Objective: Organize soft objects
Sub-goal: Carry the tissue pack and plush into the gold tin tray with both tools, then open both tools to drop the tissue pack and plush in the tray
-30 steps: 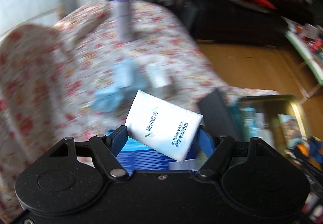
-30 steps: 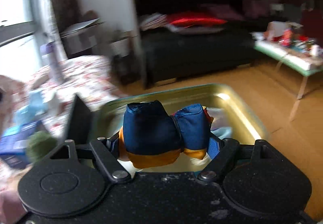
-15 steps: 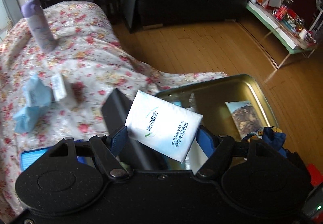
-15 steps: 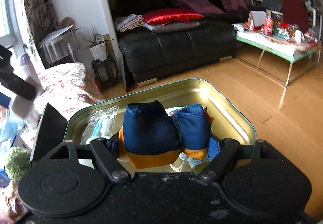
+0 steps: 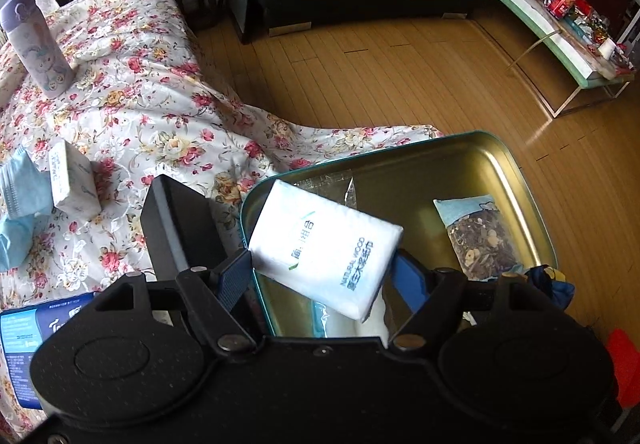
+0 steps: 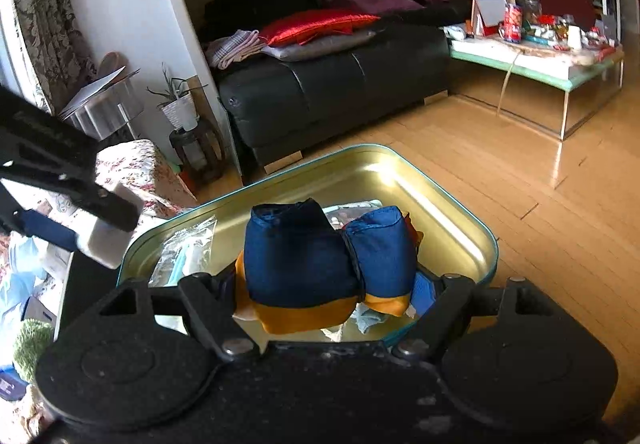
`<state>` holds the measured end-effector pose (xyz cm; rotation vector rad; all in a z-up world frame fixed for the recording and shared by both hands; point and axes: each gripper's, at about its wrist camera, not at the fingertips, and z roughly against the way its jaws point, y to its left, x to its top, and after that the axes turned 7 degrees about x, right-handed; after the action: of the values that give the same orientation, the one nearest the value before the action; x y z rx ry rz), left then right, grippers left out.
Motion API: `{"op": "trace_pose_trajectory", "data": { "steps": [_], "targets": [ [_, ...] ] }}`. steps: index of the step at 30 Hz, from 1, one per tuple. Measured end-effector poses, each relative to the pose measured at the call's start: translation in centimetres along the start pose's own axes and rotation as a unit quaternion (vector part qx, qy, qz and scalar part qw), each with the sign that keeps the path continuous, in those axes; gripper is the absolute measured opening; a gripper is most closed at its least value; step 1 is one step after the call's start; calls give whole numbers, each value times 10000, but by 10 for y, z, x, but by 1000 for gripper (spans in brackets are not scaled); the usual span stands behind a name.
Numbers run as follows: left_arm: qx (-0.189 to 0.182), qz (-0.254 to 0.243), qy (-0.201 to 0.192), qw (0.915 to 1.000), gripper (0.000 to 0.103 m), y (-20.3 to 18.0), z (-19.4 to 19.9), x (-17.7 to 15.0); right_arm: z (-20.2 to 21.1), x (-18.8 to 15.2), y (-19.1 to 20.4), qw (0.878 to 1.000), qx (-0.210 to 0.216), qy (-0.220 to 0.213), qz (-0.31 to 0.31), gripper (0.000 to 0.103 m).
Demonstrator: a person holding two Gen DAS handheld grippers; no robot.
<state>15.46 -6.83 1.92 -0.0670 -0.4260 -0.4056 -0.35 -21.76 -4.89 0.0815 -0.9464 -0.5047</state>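
Note:
My left gripper (image 5: 322, 276) is shut on a white tissue pack (image 5: 324, 246) and holds it over the near left part of the gold tin tray (image 5: 524, 180). My right gripper (image 6: 326, 284) is shut on a blue and orange fabric pouch (image 6: 316, 264), held above the near edge of the same tray (image 6: 460, 212). The tray holds a snack bag (image 5: 478, 240) and a clear plastic packet (image 6: 184, 248). The left gripper with the tissue pack (image 6: 102, 240) shows at the left of the right wrist view.
The floral cloth (image 5: 152, 100) carries another tissue pack (image 5: 74, 180), blue face masks (image 5: 20, 200), a purple bottle (image 5: 38, 44), a black box (image 5: 180, 228) and a blue packet (image 5: 24, 340). A black sofa (image 6: 336, 84) and a cluttered coffee table (image 6: 536, 56) stand beyond.
My left gripper has swung right from over the floral cloth to above the tray, still holding the tissue pack. My right gripper has kept the pouch over the tray.

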Motion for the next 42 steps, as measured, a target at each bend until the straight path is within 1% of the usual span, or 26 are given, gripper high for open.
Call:
{"op": "trace_pose_trajectory", "data": {
  "steps": [2, 4, 6, 9, 10, 11, 13, 15, 25, 31, 36, 42],
  "targets": [
    [-31, 79, 26, 10000, 73, 2, -2, 1, 1, -1, 3, 9999, 8, -30, 114, 79],
    [-79, 168, 37, 9998, 78, 5, -3, 1, 2, -2, 5, 9997, 22, -69, 223, 80],
    [-111, 229, 41, 9997, 78, 8, -3, 1, 4, -2, 7, 9995, 64, -101, 308, 81],
    [-110, 264, 50, 9996, 78, 12, -3, -1, 6, -3, 11, 9989, 153, -130, 422, 86],
    [-102, 279, 49, 9995, 78, 14, -3, -1, 6, -3, 12, 9988, 184, -133, 443, 97],
    [-98, 296, 52, 9995, 78, 16, -2, -2, 7, -4, 13, 9987, 214, -141, 446, 103],
    [-101, 338, 62, 9994, 78, 19, -2, -5, 11, -4, 13, 9983, 207, -293, 461, 102],
    [-109, 374, 62, 9992, 78, 23, -1, -6, 13, -3, 11, 9981, 243, -335, 448, 102],
    [-15, 422, -115, 9990, 81, 40, 15, -17, 8, 0, 4, 9994, 125, -246, 220, 102],
    [28, 609, -253, 9978, 83, 63, 30, -25, 6, -2, 9, 9990, 83, -220, 371, 102],
    [250, 705, -370, 9965, 84, 91, 43, -35, 6, -5, 16, 9979, 0, -246, 595, 102],
    [587, 974, -507, 9922, 86, 137, 59, -53, 6, -7, 20, 9971, -93, -225, 717, 102]
  ]
}}
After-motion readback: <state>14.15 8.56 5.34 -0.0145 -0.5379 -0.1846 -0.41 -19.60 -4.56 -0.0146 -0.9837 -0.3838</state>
